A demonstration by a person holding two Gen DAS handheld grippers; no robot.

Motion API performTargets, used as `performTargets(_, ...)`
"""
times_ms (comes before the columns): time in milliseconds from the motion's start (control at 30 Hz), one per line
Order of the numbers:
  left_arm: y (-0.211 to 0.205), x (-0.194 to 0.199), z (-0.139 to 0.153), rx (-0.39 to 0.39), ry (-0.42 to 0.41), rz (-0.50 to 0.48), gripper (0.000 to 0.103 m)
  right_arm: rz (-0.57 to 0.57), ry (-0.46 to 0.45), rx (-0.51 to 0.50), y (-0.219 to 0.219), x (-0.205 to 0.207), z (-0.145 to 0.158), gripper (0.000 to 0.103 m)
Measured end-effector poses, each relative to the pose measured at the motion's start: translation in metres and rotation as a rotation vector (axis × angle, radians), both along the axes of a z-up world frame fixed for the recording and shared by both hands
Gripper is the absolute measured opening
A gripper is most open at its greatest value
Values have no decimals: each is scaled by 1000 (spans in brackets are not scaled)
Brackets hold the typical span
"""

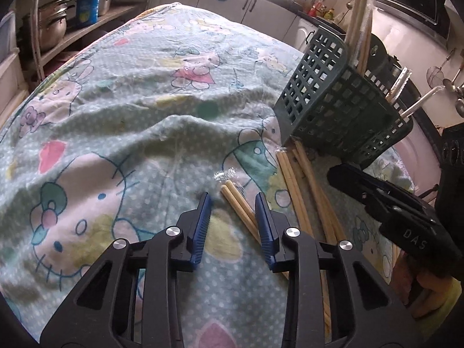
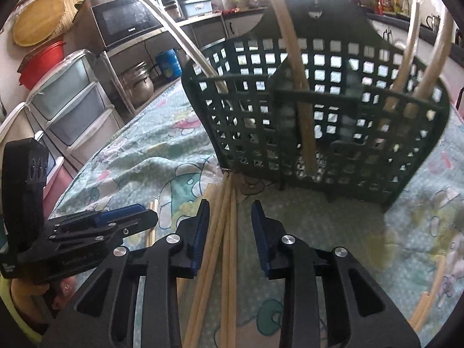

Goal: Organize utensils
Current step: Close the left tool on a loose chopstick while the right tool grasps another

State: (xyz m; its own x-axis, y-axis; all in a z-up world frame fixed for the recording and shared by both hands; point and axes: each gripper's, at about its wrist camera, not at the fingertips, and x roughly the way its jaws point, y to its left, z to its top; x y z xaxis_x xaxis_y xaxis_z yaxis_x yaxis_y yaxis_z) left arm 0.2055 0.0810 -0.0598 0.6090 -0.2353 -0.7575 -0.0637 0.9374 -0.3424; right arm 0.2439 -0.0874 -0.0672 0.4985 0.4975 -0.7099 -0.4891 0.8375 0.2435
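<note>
Open left tongs [image 1: 233, 203] straddle wrapped chopsticks [image 1: 236, 203]

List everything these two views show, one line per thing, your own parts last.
Basket: one, dark green lattice, standing on the cloth.
Chopsticks in the basket: several, pale wood, leaning upright out of its compartments.
Chopstick bundle: several, pale wood, lying on the cloth with tips at the basket's foot, between the right gripper's fingers.
Wrapped pair of chopsticks: two, pale wood in clear wrap, lying between the left gripper's fingers.
Cloth: one, pale green with cartoon prints, wrinkled, covering the table.
Microwave: one, black, on a shelf behind.
Pots: several, metal, on shelves.
Drawer unit: one, white, left background.
Left gripper: black with blue pads, jaws apart.
Right gripper: same, jaws apart.
</note>
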Motion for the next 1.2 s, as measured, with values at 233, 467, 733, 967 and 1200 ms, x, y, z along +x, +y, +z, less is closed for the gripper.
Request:
performTargets(233, 2, 8, 0, -2, 11, -4, 23, 0, 20, -24, 16, 10, -5, 29)
performTargets(467, 2, 10, -1, 8, 12, -13, 23, -1, 23, -42, 27, 24, -10, 29)
performTargets(733, -1, 12, -1, 34, 12, -16, 19, -5, 14, -52, 34, 31, -12, 18)
performTargets(967, 0, 14, 1, 35, 12, -5, 8, -6, 2, -30, 24, 26, -1, 13)
performTargets(1200, 1, 9, 12, -13, -27, -21, 3, 7, -22, 14, 7, 13, 23, 12)
